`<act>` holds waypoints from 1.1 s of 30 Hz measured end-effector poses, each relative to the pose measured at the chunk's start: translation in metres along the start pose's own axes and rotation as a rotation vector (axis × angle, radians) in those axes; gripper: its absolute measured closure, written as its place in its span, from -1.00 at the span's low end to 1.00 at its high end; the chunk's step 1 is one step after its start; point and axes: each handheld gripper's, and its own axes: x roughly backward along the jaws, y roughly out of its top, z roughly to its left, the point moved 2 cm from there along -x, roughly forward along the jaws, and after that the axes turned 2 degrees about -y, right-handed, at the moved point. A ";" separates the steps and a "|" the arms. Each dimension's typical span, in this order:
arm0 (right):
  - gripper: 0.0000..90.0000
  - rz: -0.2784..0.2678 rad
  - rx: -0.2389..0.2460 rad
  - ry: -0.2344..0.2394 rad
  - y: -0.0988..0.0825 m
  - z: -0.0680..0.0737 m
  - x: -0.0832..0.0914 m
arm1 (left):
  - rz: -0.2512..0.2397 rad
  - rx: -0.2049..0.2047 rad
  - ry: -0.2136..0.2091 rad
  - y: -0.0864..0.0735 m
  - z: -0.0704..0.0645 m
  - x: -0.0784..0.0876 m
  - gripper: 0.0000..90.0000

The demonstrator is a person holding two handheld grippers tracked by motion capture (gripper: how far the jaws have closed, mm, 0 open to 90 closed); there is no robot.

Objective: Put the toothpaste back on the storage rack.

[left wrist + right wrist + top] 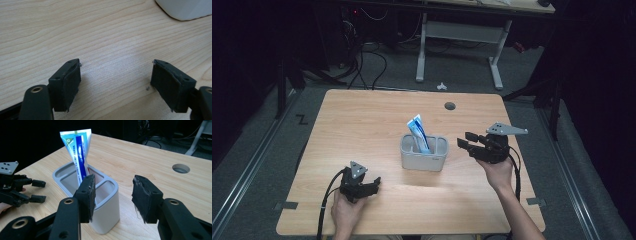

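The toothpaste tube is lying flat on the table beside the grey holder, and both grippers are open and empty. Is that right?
Not quite. The toothpaste tube is not lying on the table: it stands upright inside the grey holder, as the right gripper view shows. The rest holds: the left gripper and the right gripper are both open and empty.

The toothpaste tube standing in the grey holder carries print: a blue band with white lettering running along its length, and a small round green mark near its flat top end, at about eleven o'clock on the tube's face. The lettering is too small and blurred to read. On the floor, at about nine o'clock from the table, a dark Z-shaped tape mark shows.
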 end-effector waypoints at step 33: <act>0.19 -0.038 -0.098 -0.041 -0.027 -0.028 0.020 | 0.000 0.001 0.001 0.000 0.000 0.000 -0.46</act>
